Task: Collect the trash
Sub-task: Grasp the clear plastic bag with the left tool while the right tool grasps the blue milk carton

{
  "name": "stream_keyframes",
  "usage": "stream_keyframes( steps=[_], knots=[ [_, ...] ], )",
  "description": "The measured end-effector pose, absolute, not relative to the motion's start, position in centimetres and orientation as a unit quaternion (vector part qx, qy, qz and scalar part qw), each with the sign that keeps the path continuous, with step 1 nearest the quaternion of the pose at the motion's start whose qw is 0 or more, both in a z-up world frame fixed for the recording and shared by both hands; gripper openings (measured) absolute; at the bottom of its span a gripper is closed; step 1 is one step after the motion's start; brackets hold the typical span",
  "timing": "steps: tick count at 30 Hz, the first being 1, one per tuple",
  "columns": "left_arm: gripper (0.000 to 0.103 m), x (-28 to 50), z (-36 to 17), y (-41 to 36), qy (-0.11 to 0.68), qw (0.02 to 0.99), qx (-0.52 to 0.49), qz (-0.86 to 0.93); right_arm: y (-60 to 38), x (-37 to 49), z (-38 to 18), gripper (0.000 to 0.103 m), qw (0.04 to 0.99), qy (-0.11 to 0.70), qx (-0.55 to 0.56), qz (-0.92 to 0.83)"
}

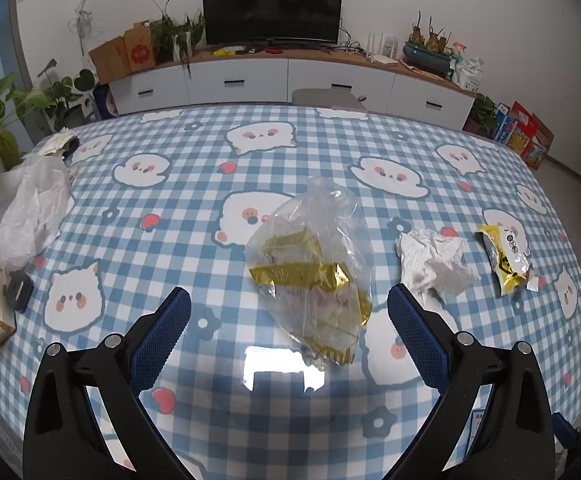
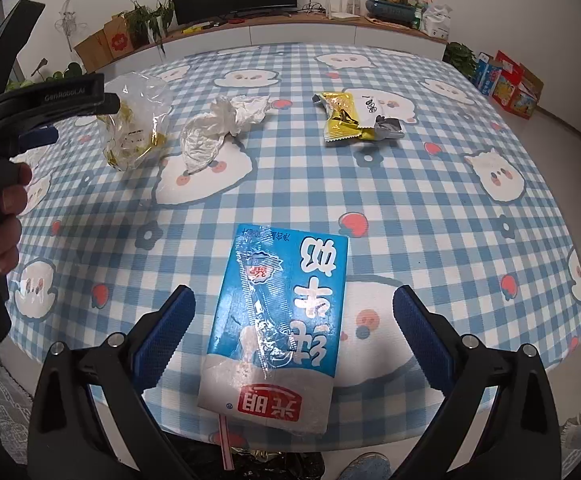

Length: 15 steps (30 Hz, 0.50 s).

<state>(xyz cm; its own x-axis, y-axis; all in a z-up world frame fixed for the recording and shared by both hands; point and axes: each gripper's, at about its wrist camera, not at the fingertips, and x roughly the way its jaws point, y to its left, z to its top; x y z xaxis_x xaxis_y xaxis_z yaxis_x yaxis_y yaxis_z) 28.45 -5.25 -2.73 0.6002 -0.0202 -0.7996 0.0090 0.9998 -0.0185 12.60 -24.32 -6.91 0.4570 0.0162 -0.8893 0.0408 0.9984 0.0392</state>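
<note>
Left wrist view: the left gripper (image 1: 289,300) stands wide, holding nothing, over the checked tablecloth (image 1: 186,208). A clear bag (image 1: 314,268) with gold wrappers inside lies at frame centre between the fingers. Right of it lie a crumpled tissue (image 1: 434,260) and a yellow wrapper (image 1: 504,260); a white plastic sheet (image 1: 22,212) lies at the left edge.

Right wrist view: the right gripper (image 2: 294,304) is likewise wide and empty. A blue milk carton (image 2: 282,328) lies flat at lower centre between its fingers, a straw (image 2: 224,440) jutting past the table edge. The bag (image 2: 134,128), tissue (image 2: 222,128) and wrapper (image 2: 346,116) lie along the upper frame, well apart from the carton.
</note>
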Motion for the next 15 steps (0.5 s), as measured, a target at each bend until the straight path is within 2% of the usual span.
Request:
stream_keyframes(
  steps=[13, 15],
  knots=[
    [0.096, 32.3, -5.0, -5.5, 0.463, 0.886, -0.010, -0.013, -23.7, 13.2, -8.3, 0.095, 0.844, 0.535, 0.028, -0.017],
    [0.092, 32.4, -5.5, -5.8, 0.466, 0.885, -0.001, -0.012, -23.6, 13.3, -8.6, 0.092, 0.842, 0.538, 0.028, -0.016]
  ],
)
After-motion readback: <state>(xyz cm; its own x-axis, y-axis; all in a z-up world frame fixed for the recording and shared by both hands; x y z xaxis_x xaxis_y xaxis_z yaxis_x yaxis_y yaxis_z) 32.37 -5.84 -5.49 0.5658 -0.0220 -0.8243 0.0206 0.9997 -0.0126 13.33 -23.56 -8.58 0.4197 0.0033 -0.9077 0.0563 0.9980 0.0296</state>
